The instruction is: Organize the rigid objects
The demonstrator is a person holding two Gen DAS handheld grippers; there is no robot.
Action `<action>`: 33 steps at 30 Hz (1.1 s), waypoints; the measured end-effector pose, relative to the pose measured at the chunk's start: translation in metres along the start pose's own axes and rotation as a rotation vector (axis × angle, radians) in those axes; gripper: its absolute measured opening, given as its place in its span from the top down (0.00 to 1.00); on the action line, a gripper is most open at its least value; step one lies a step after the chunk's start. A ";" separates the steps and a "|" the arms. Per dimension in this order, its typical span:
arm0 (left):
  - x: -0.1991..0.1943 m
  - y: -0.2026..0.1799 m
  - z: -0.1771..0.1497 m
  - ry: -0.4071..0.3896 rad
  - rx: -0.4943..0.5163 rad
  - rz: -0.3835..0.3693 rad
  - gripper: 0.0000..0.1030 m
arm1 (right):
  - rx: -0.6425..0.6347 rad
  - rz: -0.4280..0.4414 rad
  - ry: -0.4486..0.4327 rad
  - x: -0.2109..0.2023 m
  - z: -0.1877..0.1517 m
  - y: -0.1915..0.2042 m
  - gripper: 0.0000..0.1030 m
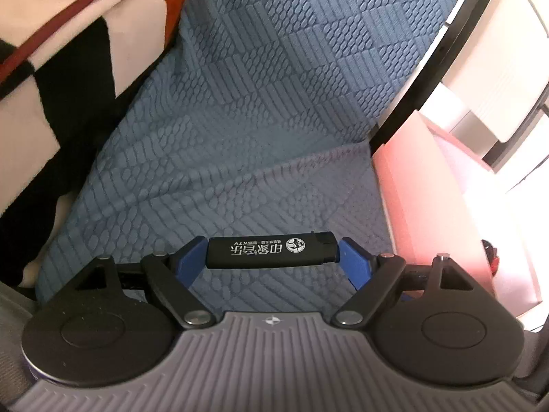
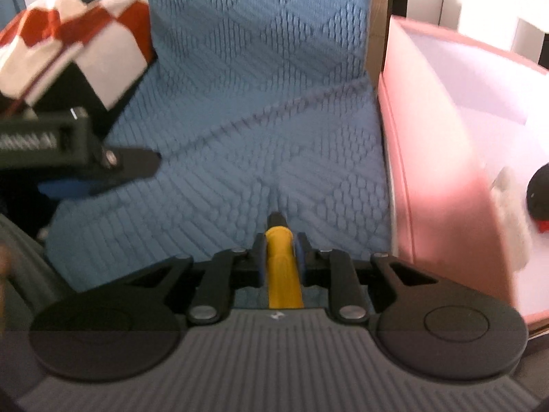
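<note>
My left gripper [image 1: 272, 252] is shut on a black lighter [image 1: 272, 250] with white print, held crosswise by its two ends above the blue textured sofa cover [image 1: 260, 110]. My right gripper [image 2: 279, 249] is shut on a yellow tool handle with a black tip [image 2: 281, 257], pointing forward over the same blue cover [image 2: 260, 110]. A pink box [image 2: 435, 178] stands open to the right in both views [image 1: 429, 213]. The left gripper with the lighter [image 2: 44, 142] shows at the left edge of the right wrist view.
A red, white and black checked blanket [image 1: 51, 51] lies at the left [image 2: 68, 41]. Inside the pink box lie a black and red item [image 2: 540, 195] and something white [image 2: 511, 223]. White furniture [image 1: 497, 68] stands behind the box.
</note>
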State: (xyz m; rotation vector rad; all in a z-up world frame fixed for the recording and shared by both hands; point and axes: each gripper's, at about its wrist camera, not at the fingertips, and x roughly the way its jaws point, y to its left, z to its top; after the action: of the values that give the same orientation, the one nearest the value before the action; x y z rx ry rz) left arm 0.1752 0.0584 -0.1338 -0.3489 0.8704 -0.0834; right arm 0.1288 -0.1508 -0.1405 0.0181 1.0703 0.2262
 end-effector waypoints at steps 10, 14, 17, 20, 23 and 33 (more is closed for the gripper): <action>-0.025 -0.024 0.012 -0.049 0.024 -0.040 0.17 | 0.001 0.029 -0.148 -0.058 0.034 -0.001 0.80; -0.041 -0.038 0.017 -0.068 0.031 -0.065 0.17 | 0.024 0.042 -0.212 -0.085 0.046 -0.008 0.80; -0.053 -0.048 0.020 -0.083 0.044 -0.083 0.17 | 0.035 0.048 -0.243 -0.103 0.054 -0.014 0.80; -0.067 -0.061 0.022 -0.096 0.068 -0.098 0.17 | 0.033 0.052 -0.268 -0.119 0.059 -0.015 0.80; -0.079 -0.075 0.024 -0.104 0.093 -0.110 0.17 | 0.033 0.055 -0.290 -0.134 0.061 -0.016 0.81; -0.084 -0.106 0.024 -0.102 0.107 -0.154 0.17 | 0.052 0.032 -0.338 -0.159 0.067 -0.038 0.97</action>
State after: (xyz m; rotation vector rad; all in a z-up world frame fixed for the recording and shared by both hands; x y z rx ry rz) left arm 0.1463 -0.0167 -0.0224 -0.3170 0.7341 -0.2522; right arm 0.1207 -0.2119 0.0246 0.1160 0.7396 0.2156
